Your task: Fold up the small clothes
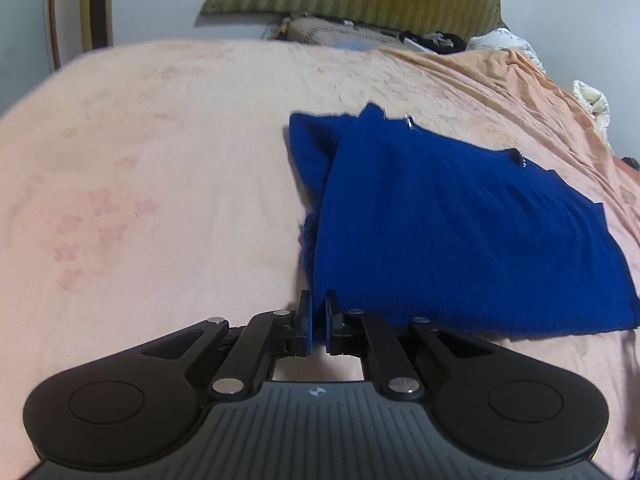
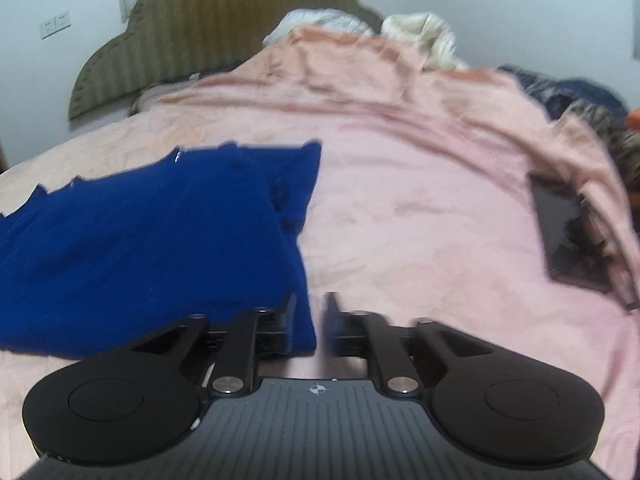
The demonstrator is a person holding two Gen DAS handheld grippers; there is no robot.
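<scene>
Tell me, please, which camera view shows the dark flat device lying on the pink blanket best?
The right wrist view: the dark flat device lies in plain sight at the right, on the pink blanket and partly under its fold. The left wrist view does not show it at all.

Bed [image 1: 160, 160] carried a pink cover; blue garment [image 1: 440, 220] lay at three o'clock, dark tablet [image 2: 568, 240] beyond.
</scene>
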